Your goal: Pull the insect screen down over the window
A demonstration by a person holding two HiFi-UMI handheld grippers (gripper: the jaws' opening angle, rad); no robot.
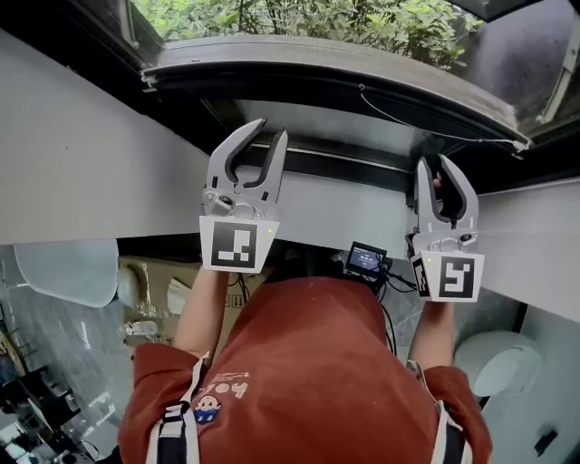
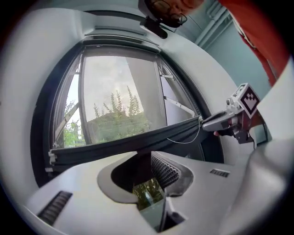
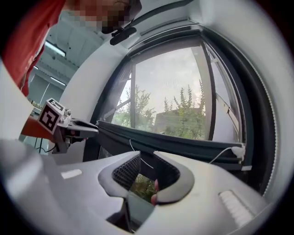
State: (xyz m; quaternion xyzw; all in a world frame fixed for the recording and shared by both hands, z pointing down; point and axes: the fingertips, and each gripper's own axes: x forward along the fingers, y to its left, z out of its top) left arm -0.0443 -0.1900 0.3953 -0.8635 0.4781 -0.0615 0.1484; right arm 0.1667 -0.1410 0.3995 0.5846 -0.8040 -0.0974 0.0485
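Left gripper [image 1: 274, 128] has its jaws nearly together, with a small gap, and I see nothing pinched. Its tips are right up at the dark insect screen bar [image 1: 344, 77], toward the left end. Right gripper [image 1: 433, 160] looks the same, farther right. A thin white cord [image 1: 426, 127] hangs off the bar beside it. Green trees [image 1: 299, 18] are far outside.

Two grippers: the left gripper [image 1: 270, 129] near twelve o'clock in the head view, the right gripper [image 1: 433, 161] at two o'clock. One window [image 2: 115, 105], one screen bar [image 1: 317, 72], one thin cord [image 2: 182, 142], one small display [image 1: 366, 259], one person [image 1: 308, 362].
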